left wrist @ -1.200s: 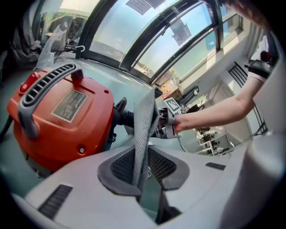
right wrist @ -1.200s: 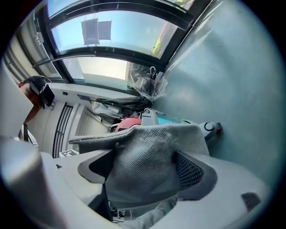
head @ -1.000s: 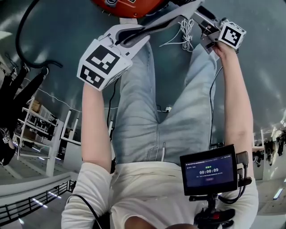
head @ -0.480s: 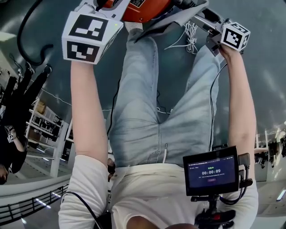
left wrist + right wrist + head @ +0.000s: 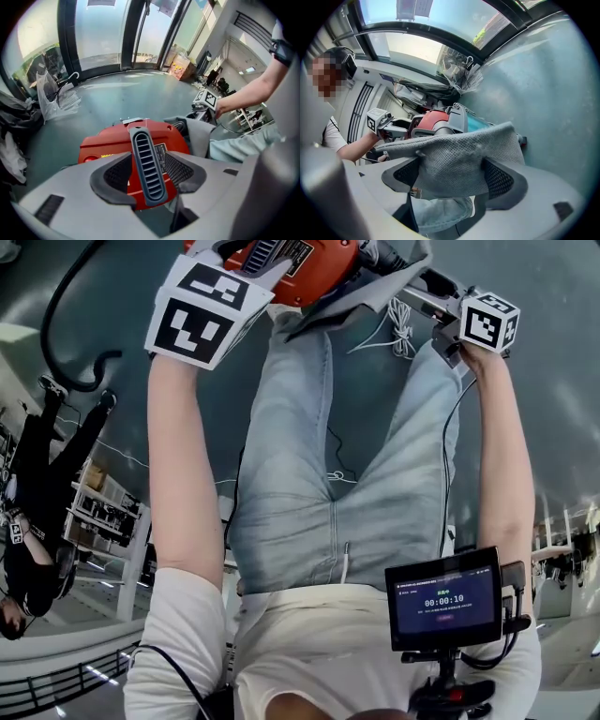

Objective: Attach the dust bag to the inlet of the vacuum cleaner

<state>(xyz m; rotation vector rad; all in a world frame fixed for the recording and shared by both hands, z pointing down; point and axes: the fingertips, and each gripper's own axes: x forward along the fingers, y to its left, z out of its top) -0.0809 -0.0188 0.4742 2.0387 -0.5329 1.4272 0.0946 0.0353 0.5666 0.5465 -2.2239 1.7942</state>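
At the far left of the head view a black hose (image 5: 58, 329) is curling over the grey-green floor (image 5: 553, 399). Beside it the left gripper (image 5: 151, 169) is pointing steeply down at the red vacuum cleaner (image 5: 298, 263), which is sitting on the floor just beyond the person's knees. In the left gripper view its fingers (image 5: 111, 177) are opening. They are standing on either side of the vacuum's blue-grey slotted handle (image 5: 144, 150), which is lying between them, and the pads do not appear to be pressing on it.

To the right of the machine the grey dust bag (image 5: 380, 282) is stretching from the vacuum's side across to the right gripper (image 5: 452, 177). In the right gripper view those fingers (image 5: 502, 179) are standing wide and gripping a bunched fold of the bag's mesh cloth, which is draping over both pads and hanging between them. Whether the bag is sitting on the inlet cannot be told from any view.

A bundled white cord (image 5: 401, 313) is lying on the floor just under the bag, near the person's right knee. Low on the right a small screen (image 5: 442, 596) is glowing at the person's waist.
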